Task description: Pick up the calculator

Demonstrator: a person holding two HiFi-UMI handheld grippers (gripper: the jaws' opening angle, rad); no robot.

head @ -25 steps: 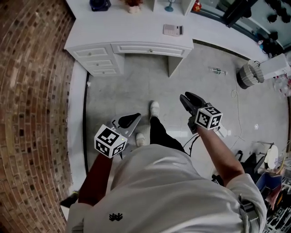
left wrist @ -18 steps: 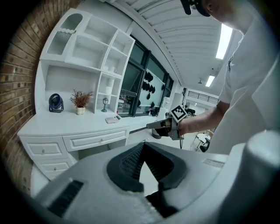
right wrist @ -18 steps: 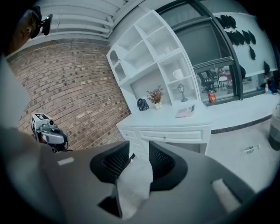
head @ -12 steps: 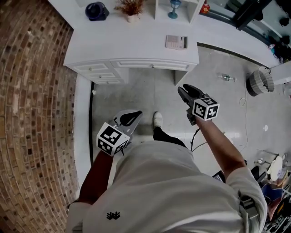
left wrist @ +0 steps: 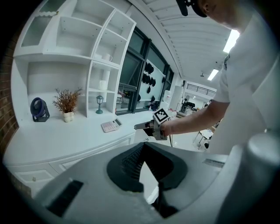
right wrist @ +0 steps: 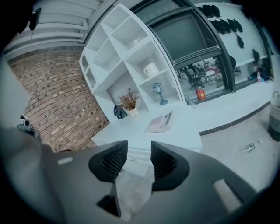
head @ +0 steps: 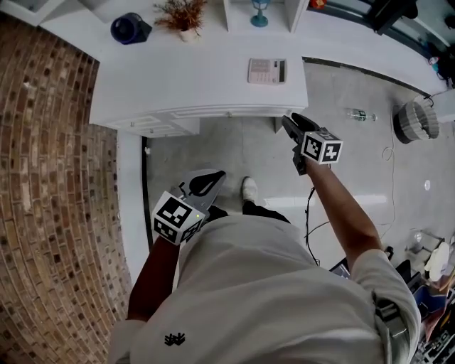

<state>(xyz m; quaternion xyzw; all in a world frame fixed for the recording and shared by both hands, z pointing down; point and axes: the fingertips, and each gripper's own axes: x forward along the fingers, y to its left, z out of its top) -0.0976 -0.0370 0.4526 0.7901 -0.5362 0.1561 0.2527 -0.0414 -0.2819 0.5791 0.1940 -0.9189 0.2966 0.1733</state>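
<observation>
A pale pink calculator (head: 266,71) lies flat on the white desk (head: 178,78), near its right end; it also shows in the left gripper view (left wrist: 110,126) and the right gripper view (right wrist: 159,123). My right gripper (head: 293,122) hovers just in front of the desk's right corner, short of the calculator. Its jaws (right wrist: 138,146) are opening with nothing between them. My left gripper (head: 213,178) hangs lower and to the left, over the floor in front of the desk. Its fingertips (left wrist: 143,146) meet, holding nothing. The right gripper (left wrist: 142,126) shows beyond them.
On the desk's back stand a dark blue fan (head: 130,28), a potted dried plant (head: 183,15) and a small lantern (head: 260,14). Drawers (head: 153,124) fill the desk's left side. A brick wall (head: 50,178) runs along the left. A bottle (head: 361,114) and basket (head: 416,121) sit on the floor.
The person has walked toward the desk. Both grippers moved forward with them; the right one now reaches the desk's front right corner.
</observation>
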